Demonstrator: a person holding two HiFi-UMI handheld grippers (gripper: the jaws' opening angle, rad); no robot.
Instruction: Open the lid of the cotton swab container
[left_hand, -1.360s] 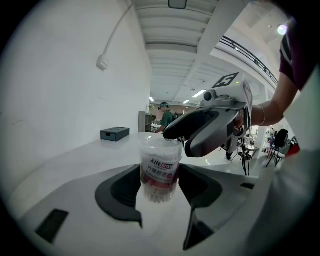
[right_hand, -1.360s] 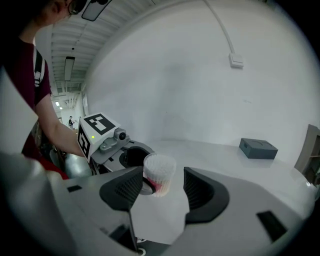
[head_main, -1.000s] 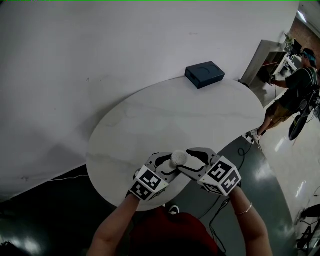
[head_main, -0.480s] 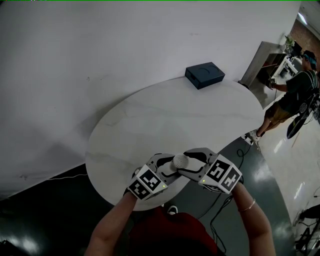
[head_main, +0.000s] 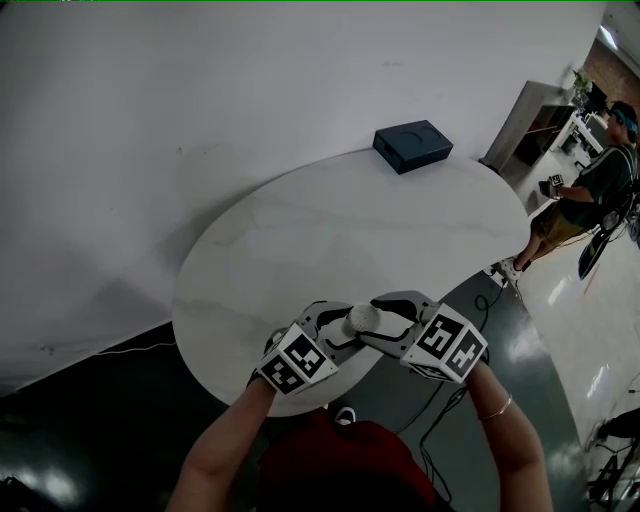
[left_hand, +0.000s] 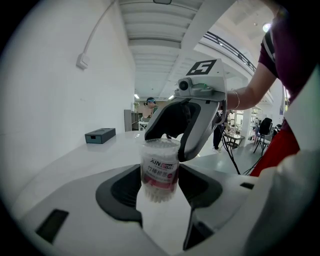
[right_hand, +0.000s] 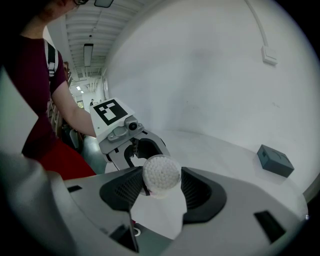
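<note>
A clear cotton swab container with a red-and-white label is held just above the front edge of the round white table. My left gripper is shut on its body; in the left gripper view the container stands upright between the jaws. From the other side my right gripper is closed round the container's top. In the right gripper view the round clear lid, with swab heads showing through it, sits between the pads, and the left gripper is behind it.
A dark blue-grey box lies at the table's far edge by the white wall. A person stands on the shiny floor at the far right. Cables run over the floor near the table's right side.
Both grippers have stayed at the table's front edge with the container between them. The container's top now leans slightly, and the left gripper has shifted a little to the right.
</note>
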